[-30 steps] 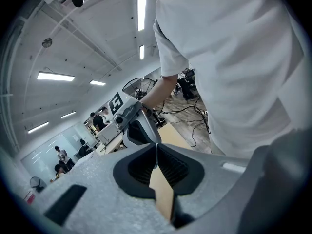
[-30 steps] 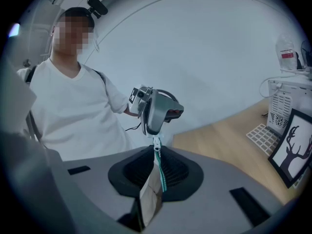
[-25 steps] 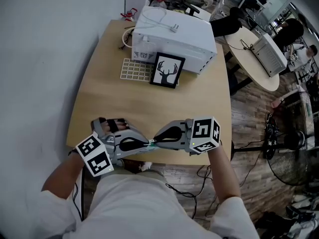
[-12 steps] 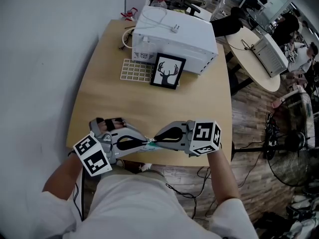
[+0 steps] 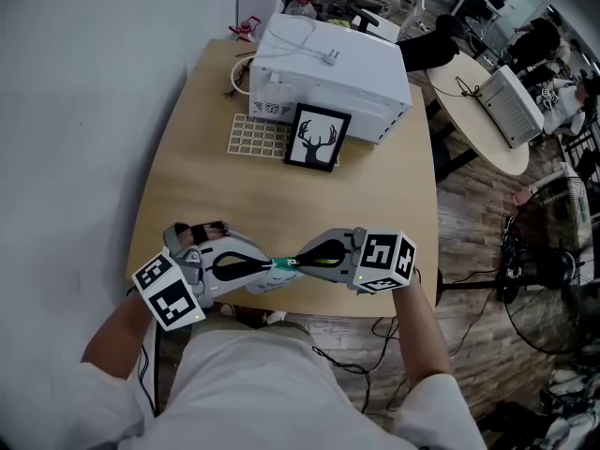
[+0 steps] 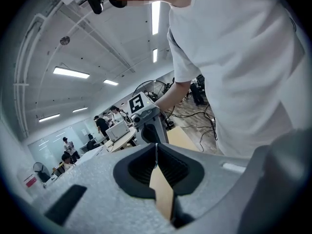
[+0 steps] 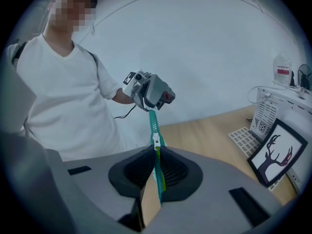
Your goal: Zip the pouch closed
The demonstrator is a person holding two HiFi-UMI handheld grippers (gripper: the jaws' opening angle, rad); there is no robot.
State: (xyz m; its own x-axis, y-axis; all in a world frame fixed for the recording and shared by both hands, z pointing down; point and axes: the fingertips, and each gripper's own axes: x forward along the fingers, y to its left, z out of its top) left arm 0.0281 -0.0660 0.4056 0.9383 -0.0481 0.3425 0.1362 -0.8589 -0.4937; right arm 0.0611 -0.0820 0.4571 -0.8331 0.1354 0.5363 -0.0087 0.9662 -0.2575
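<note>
A pouch with a teal zipper [image 5: 282, 266] hangs stretched between my two grippers, just over the near edge of the wooden table [image 5: 234, 195]. My left gripper [image 5: 270, 266] is shut on one end of the pouch. In the right gripper view that left gripper [image 7: 152, 106] pinches the far end of the teal zipper tape [image 7: 153, 123]. My right gripper [image 5: 298, 259] is shut on the zipper directly behind the white slider [image 7: 156, 141]. In the left gripper view only a thin pale edge shows between the shut jaws, with the right gripper [image 6: 146, 123] facing it.
At the table's far end stands a white boxy appliance [image 5: 328, 64], with a framed deer picture [image 5: 316, 137] leaning on it and a white grid tray [image 5: 258, 134] beside. A round table [image 5: 487, 111], a floor fan [image 5: 553, 279] and cables lie to the right.
My left gripper has drawn slightly to the left, so a short stretch of teal zipper now shows between the two grippers' tips. The right gripper has stayed about where it was.
</note>
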